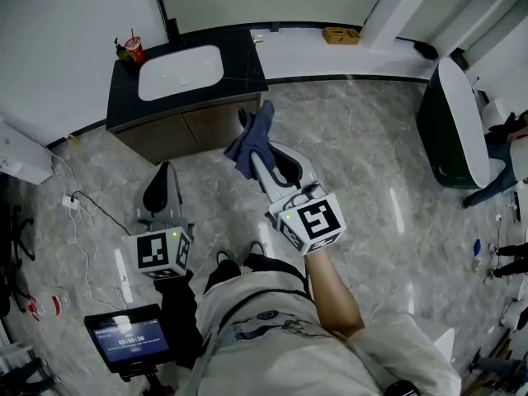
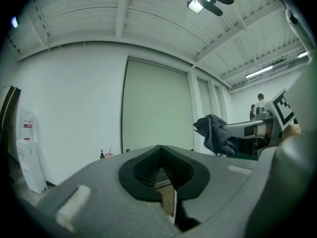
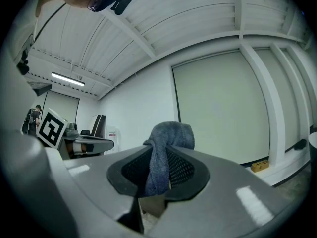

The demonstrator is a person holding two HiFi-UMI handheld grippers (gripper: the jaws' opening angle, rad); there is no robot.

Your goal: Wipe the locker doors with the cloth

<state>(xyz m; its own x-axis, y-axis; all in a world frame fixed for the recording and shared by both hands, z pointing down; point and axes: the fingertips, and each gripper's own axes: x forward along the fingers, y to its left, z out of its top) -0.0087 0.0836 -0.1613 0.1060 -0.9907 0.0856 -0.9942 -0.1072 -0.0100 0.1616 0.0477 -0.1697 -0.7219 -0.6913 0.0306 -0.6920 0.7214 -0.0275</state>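
Wiping had not begun, as far as the pictures showed. The cloth (image 3: 171,135), soft and blue-grey, was pinched in the right tongs (image 3: 159,157), and the two jaws were squeezed onto it. It stuck up past the tips and hung in the air, touching no door. The left tongs (image 1: 163,174) had their jaws pressed together with nothing in between, and they were out beside the right ones.

I think the whole job was left to do: carry the cloth to the doors, press it on them and rub. I could not tell which doors were the locker doors. A low cabinet (image 1: 206,126) with brown doors stood just ahead of the person, under a black top with a white sink (image 1: 180,73). A tall dark thing (image 2: 9,118) stood by the wall far to the left, and it might have been a locker.

On the black top, near its corner, stood a red cup (image 1: 134,50) with a straw and a small green bottle (image 1: 122,53). A little yellow box (image 1: 340,35) lay by the wall. A big dark and white thing (image 1: 452,114) stood off to the right. White cables (image 1: 78,221) trailed over the grey floor (image 1: 371,196) on the left, and a small screen (image 1: 128,335) glowed low on that side. Nothing stood between the tongs and the cabinet. The cables could catch a foot on a step to the left.
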